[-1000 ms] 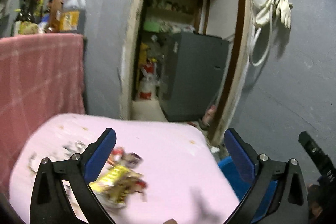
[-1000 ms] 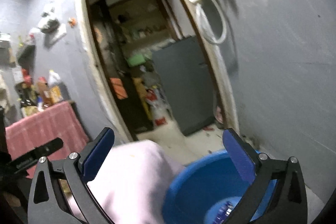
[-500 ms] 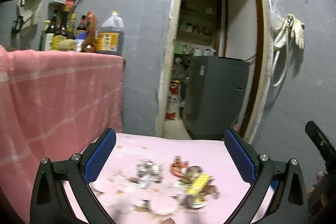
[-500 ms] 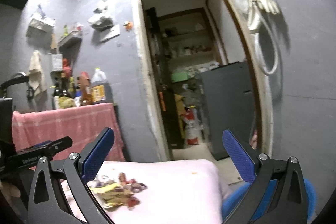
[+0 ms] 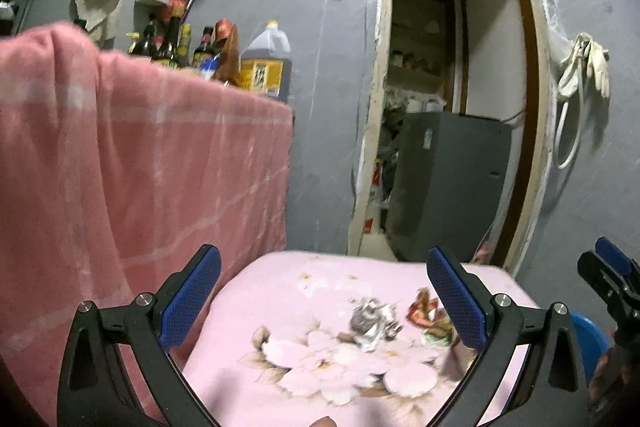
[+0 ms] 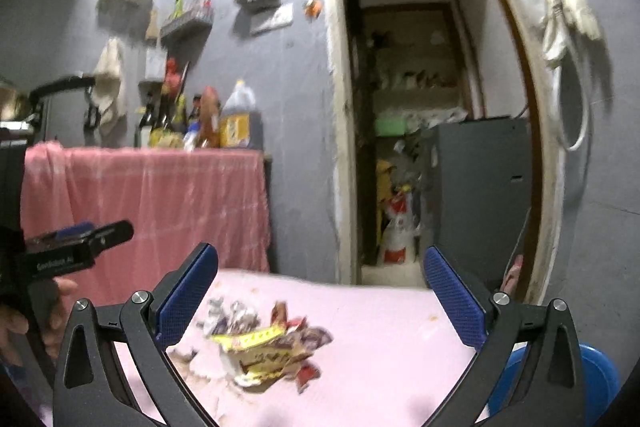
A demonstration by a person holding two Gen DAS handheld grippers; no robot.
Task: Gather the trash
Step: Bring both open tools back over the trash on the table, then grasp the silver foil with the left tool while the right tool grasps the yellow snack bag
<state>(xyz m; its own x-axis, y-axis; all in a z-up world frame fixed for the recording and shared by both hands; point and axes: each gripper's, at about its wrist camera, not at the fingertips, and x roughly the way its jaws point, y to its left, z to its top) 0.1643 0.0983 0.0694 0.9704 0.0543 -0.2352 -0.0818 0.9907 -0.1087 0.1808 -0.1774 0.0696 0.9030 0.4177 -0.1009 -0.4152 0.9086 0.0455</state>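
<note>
Both tools are hovering above the pink flowered surface [image 6: 392, 323], so this is looking like the approach step: no trash is being held yet. The left hand-held gripper [image 5: 324, 299] is standing with its jaws wide apart and empty, and the right hand-held gripper [image 6: 320, 299] is also spread wide with nothing between the pads.

The trash is lying in a loose heap on the pink surface. In the right wrist view, the yellow wrapper [image 6: 256, 347] is sitting low between the two fingers, nearer to the left one, with crumpled foil scraps [image 6: 230, 315] just behind it. In the left wrist view, the foil ball [image 5: 372, 319] and a red wrapper [image 5: 424, 311] are lying toward the right finger.

The blue basin [image 6: 592, 371] is showing beside the surface, at the right. I judge the next move is calling for lowering one tool over a single piece, then closing on it.
</note>
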